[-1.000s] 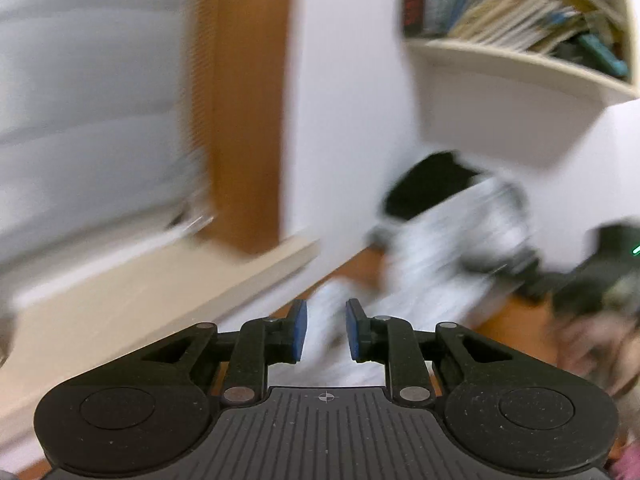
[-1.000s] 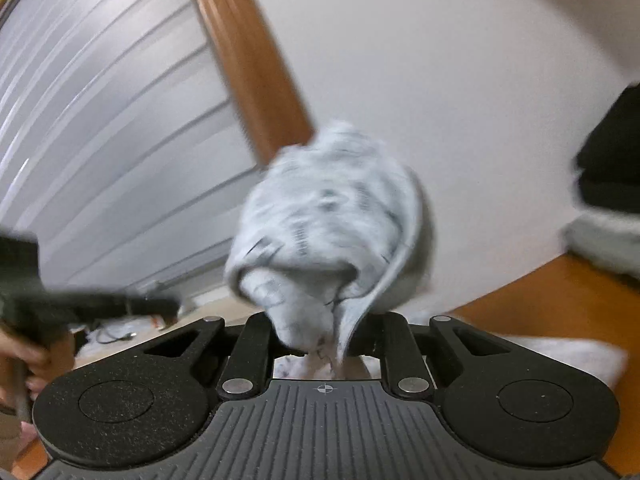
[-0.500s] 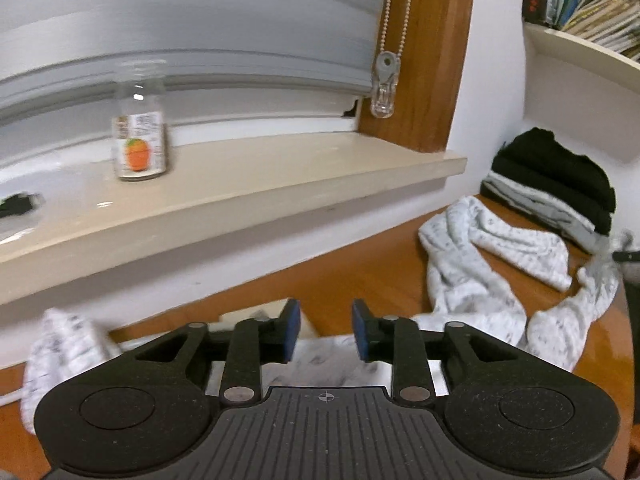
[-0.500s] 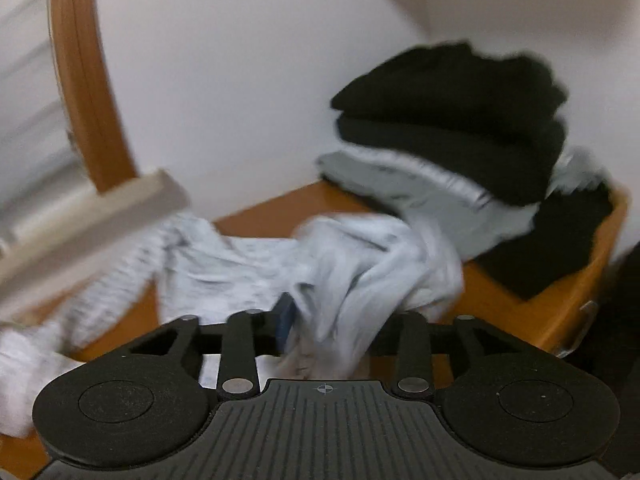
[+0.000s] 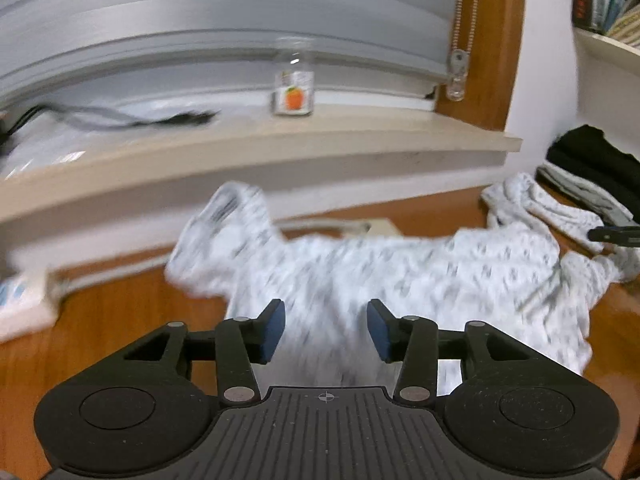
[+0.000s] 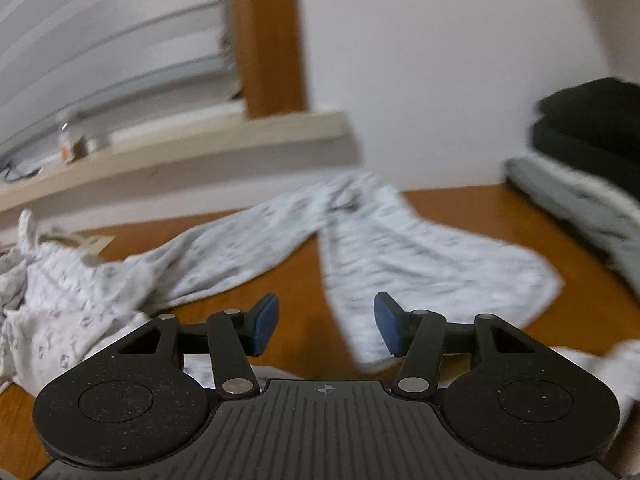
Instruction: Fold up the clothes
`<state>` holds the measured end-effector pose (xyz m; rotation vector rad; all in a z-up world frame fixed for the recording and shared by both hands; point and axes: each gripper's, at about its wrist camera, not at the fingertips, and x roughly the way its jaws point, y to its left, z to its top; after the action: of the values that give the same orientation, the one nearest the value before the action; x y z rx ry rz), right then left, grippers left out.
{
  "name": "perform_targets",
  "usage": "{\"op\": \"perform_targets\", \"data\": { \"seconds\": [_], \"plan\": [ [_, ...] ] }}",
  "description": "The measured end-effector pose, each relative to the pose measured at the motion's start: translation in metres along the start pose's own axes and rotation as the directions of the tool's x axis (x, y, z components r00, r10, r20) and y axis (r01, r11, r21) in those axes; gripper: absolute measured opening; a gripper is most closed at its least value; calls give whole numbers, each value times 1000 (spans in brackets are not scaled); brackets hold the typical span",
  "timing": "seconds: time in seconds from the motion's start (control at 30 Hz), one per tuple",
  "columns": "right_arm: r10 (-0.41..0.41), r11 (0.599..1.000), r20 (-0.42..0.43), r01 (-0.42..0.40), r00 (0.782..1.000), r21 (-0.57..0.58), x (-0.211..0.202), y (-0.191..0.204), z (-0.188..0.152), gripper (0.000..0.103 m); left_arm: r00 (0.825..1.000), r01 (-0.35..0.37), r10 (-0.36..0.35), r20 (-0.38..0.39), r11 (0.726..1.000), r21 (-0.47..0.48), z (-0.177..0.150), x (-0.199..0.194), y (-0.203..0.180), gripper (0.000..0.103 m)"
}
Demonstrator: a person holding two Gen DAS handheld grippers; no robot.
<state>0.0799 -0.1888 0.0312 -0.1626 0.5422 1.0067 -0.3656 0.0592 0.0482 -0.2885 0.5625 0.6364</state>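
A white speckled garment (image 5: 400,272) lies spread and rumpled on the wooden table (image 5: 120,312), blurred by motion. My left gripper (image 5: 326,320) hovers just above its near part. Its jaws are opening and the blue pads (image 5: 274,330) press on nothing. In the right wrist view the garment (image 6: 420,256) stretches out in two long strips. My right gripper (image 6: 326,316) is low over the table. Its jaws are also opening, and one strip ends beside the right pad (image 6: 386,324), not gripped.
A stack of folded black and grey clothes (image 5: 592,168) (image 6: 592,132) sits at the right against the wall. A windowsill (image 5: 280,140) with a small jar (image 5: 294,92) and a cable runs behind the table. A flat beige box (image 5: 376,226) lies near the wall.
The right gripper has let go of the bundled garment, which now lies spread on the table. Both pairs of jaws have widened. The left view has swung from the wall down to the garment.
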Motion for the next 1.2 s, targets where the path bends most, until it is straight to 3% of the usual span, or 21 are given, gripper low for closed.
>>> {"op": "perform_targets", "data": {
  "seconds": [0.13,0.27,0.4,0.57,0.67,0.8,0.83,0.87,0.9,1.07,1.2],
  "plan": [
    [30,999,-45,-31,999,-38,15,6,-2,54,1000,-5,5,7,1000,-28,-16,-22,-9,47],
    [64,996,-89,-69,994,-56,17,7,-2,54,1000,18,-17,16,999,-29,-30,-37,-25,26],
    [69,994,-96,-76,993,-75,19,10,-3,57,999,34,-34,-14,999,-11,-46,-44,-44,27],
    [50,992,-97,-61,994,-112,19,17,-6,61,998,-26,28,-50,999,30,-58,-39,-54,51],
    [44,991,-98,-56,994,-121,19,19,-7,62,998,-17,19,-65,999,33,-58,-31,-53,55],
    [61,994,-92,-69,994,-88,18,13,-6,62,998,-3,4,-55,1000,18,-56,-21,-52,52],
    [65,994,-90,-72,994,-80,17,12,-6,62,999,1,-1,-50,1000,11,-55,-19,-51,42],
    [70,994,-88,-76,994,-73,17,10,-6,62,999,5,-5,-46,1000,3,-54,-17,-50,20],
    [75,994,-87,-81,993,-67,17,9,-6,63,999,10,-11,-35,1000,-7,-52,-17,-48,9],
    [95,994,-83,-98,992,-40,17,4,-5,63,997,10,-6,79,998,-57,-31,-57,-27,4],
    [95,994,-83,-98,992,-41,17,3,-5,63,983,-91,108,151,989,-115,-6,-98,8,4]
  ]
}}
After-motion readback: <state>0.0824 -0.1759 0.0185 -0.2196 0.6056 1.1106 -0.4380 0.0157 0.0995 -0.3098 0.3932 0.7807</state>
